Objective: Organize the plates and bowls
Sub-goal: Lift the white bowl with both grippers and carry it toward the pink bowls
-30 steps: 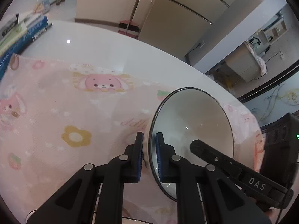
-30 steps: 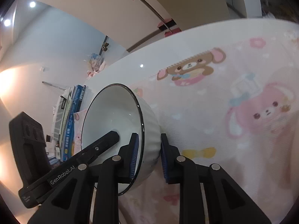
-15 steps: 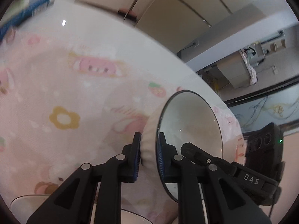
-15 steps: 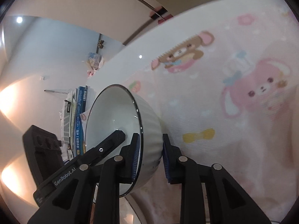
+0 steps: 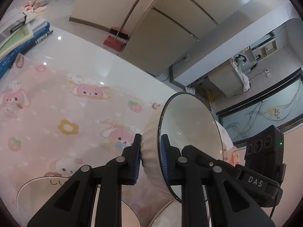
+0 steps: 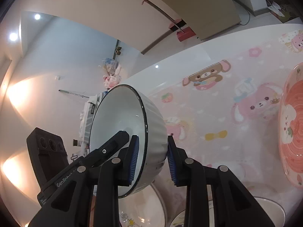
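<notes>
You had lifted the white ribbed ceramic bowl with the dark rim [image 5: 189, 132] clear of the pink cartoon-print mat [image 5: 56, 113], above other dishes; stacking looked next. Your left gripper [image 5: 150, 157] pinched its wall, jaws just eased slightly wider. Your right gripper [image 6: 152, 158] straddled the opposite wall, jaws also just widened, both pads touching, above the mat.

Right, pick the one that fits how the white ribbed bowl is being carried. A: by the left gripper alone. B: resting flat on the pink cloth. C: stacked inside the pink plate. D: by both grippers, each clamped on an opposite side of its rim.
D: the left gripper and right gripper each have one pad inside and one outside the white ribbed bowl, held tilted above the pink cloth.
</notes>
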The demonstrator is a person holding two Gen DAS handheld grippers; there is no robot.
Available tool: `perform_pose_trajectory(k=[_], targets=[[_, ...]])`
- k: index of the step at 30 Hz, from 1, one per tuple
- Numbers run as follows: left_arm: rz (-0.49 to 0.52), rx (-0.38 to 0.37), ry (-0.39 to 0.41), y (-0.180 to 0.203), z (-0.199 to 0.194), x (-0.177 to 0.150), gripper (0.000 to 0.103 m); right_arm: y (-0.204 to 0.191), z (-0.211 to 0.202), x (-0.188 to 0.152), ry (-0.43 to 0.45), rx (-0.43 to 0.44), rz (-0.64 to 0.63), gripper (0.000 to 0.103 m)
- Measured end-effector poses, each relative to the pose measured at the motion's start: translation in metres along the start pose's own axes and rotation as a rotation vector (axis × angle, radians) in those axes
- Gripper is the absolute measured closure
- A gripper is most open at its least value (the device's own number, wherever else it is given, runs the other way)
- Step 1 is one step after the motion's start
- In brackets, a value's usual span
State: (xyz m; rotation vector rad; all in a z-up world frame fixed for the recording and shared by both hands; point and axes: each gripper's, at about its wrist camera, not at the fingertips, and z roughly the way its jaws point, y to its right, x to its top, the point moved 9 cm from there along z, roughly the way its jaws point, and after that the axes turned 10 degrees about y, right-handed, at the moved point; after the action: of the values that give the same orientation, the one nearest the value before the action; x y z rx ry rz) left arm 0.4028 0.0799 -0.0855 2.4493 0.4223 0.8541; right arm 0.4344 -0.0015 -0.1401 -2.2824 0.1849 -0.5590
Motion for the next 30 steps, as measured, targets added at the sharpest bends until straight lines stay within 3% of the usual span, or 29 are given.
perform_pose_trajectory(k=[4, 7, 12, 16, 18, 24, 30], targets=[[0.014, -0.047, 0.044, 0.017, -0.012, 0.007, 0.087, -0.017, -0.021, 0.003, 0.046, 0.024, -0.048, 0.071], [0.015, -0.062, 0.036, 0.027, -0.018, 0.004, 0.087, -0.017, -0.038, 0.005, 0.051, 0.037, -0.028, 0.071], [0.063, -0.161, 0.002, 0.073, -0.033, -0.013, 0.086, -0.011, -0.097, -0.002, 0.030, 0.041, -0.018, 0.071], [0.114, -0.151, -0.038, 0.113, -0.028, -0.039, 0.080, -0.007, -0.145, 0.009, 0.136, -0.042, -0.121, 0.071], [0.117, -0.156, -0.040, 0.130, -0.025, -0.044, 0.080, 0.004, -0.165, 0.013, 0.175, -0.051, -0.103, 0.071], [0.146, -0.188, -0.033, 0.176, -0.021, -0.053, 0.080, 0.048, -0.199, 0.024, 0.259, 0.029, -0.024, 0.071], [0.202, -0.205, -0.051, 0.200, 0.014, -0.065, 0.080, 0.094, -0.202, 0.032, 0.271, 0.028, 0.035, 0.071]])
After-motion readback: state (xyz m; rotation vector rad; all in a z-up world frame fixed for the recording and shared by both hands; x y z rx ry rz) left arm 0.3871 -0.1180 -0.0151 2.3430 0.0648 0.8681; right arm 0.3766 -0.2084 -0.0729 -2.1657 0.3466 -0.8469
